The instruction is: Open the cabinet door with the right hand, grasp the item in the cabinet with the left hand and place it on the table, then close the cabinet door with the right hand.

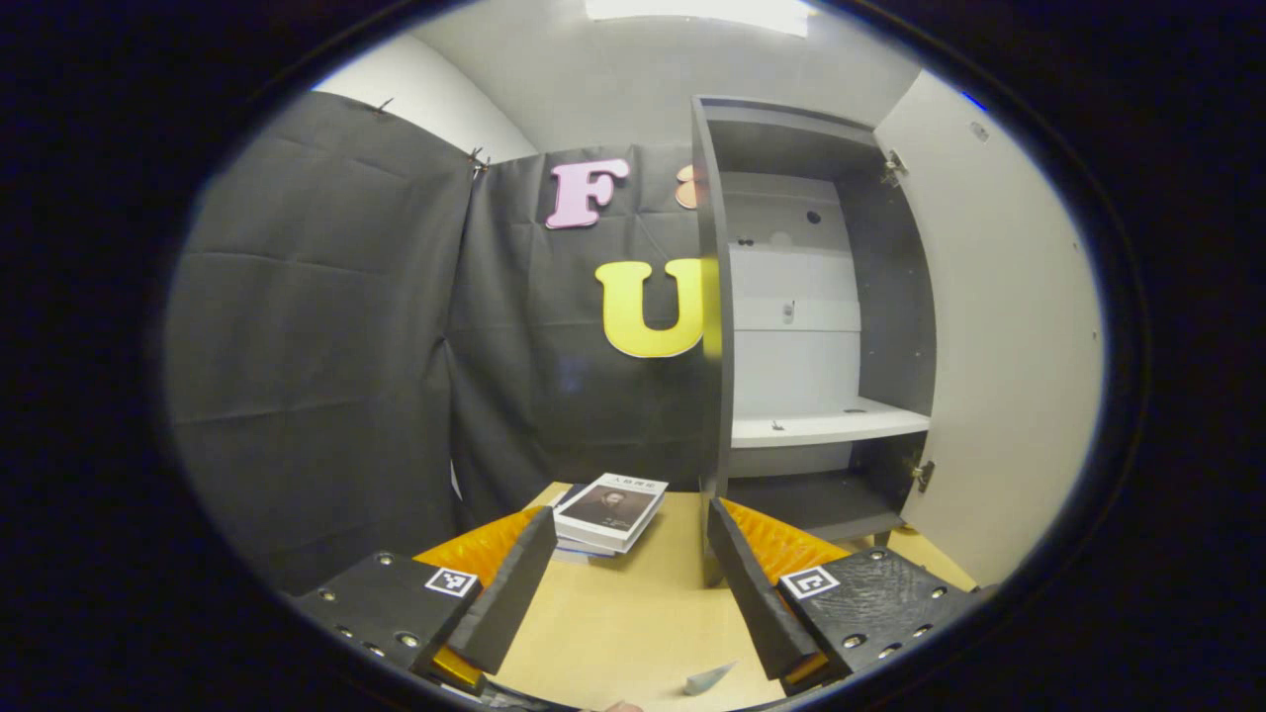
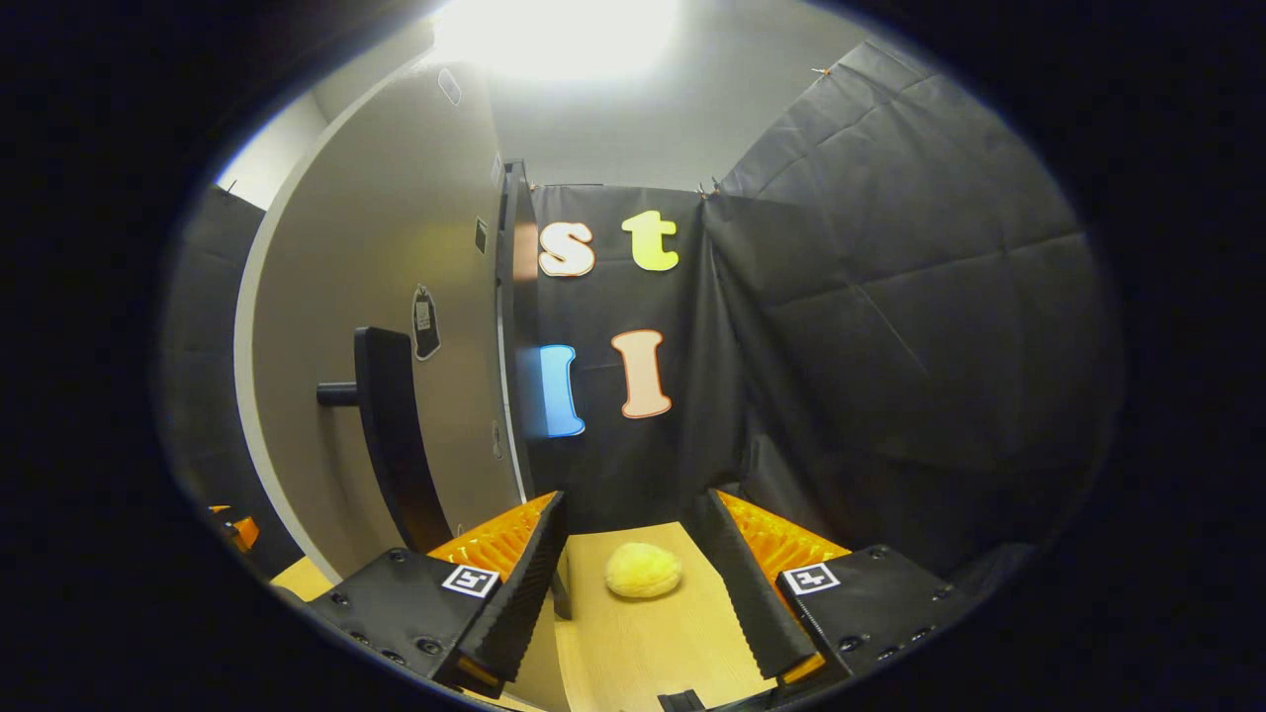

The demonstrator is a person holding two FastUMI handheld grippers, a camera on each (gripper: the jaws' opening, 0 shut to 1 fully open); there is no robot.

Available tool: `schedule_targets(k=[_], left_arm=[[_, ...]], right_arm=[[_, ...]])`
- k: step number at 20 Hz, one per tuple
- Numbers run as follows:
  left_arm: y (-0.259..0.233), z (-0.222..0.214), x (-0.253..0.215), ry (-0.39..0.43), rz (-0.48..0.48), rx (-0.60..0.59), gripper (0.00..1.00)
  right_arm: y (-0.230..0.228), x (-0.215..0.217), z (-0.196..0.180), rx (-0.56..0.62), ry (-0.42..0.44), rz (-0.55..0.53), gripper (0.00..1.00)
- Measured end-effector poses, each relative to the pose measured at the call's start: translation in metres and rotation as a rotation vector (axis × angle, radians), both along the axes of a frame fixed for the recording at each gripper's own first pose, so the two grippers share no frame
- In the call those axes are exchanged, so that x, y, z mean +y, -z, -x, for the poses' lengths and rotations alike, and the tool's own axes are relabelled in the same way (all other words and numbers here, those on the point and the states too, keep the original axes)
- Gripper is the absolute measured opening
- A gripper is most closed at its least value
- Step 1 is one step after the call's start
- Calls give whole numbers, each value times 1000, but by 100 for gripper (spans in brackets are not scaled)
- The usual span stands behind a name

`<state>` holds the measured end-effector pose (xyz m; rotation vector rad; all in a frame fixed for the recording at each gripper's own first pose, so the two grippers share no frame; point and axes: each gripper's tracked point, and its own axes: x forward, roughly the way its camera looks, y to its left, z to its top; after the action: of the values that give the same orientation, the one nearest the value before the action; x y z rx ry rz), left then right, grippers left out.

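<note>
Left gripper [image 1: 628,554]: its fingers stood spread wide apart with nothing between them, hovering over the table [image 1: 633,623] in the left gripper view.
Books [image 1: 608,512]: a small stack lay on the table near its far edge, just left of the cabinet's side panel; the top cover carried a dark portrait and a line of print too small to read.
Paper scrap [image 1: 710,676]: a small pale piece lay on the table by its near edge, beside the inner edge of one finger.
Cabinet [image 1: 714,326]: it stood on the table's far right part with the front open; a white shelf [image 1: 826,427] crossed the inside and the bottom compartment below it looked dark.
Cabinet door [image 1: 999,326]: it hung swung out to the right on two hinges, its pale inner face towards the left gripper.
Door handle [image 2: 391,435]: in the right gripper view a dark upright bar stood off the door's outer face on a short stub, left of the gripper.
Sticker [image 2: 426,321]: a small dark tag was stuck on the door above the handle; its writing could not be read.
Right gripper [image 2: 633,574]: its fingers were parted wide and gripped nothing, pointing over the table beside the door's edge.
Yellow sponge [image 2: 643,571]: a rounded, fuzzy yellow lump sat on the table between the two finger lines but beyond them, apart from both.
Markers: each gripper bore small black-and-white square code tags.
</note>
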<state>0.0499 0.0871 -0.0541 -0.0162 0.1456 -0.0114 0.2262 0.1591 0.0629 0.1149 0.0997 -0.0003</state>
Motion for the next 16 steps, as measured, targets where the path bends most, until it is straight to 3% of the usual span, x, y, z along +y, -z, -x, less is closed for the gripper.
schedule_targets(k=[1, 7, 8, 10, 11, 15, 16], left_arm=[[1, -1, 3, 3, -2, -2, 93], [8, -11, 25, 22, 7, 6, 95], [10, -12, 30, 24, 6, 7, 95], [12, -15, 39, 26, 5, 7, 92], [13, -16, 43, 28, 6, 8, 92], [20, -21, 58, 36, 16, 18, 95], [21, -21, 61, 40, 15, 19, 95]], right_arm=[[1, 4, 1, 4, 2, -3, 88], [-3, 42, 8, 2, -30, 0, 89], [-3, 48, 10, 0, -35, 3, 83], [-3, 62, 13, 2, -45, 2, 83], [-4, 69, 13, 1, -49, 1, 89], [-4, 100, 14, -1, -75, -17, 83], [-4, 109, 15, -1, -84, -22, 89]])
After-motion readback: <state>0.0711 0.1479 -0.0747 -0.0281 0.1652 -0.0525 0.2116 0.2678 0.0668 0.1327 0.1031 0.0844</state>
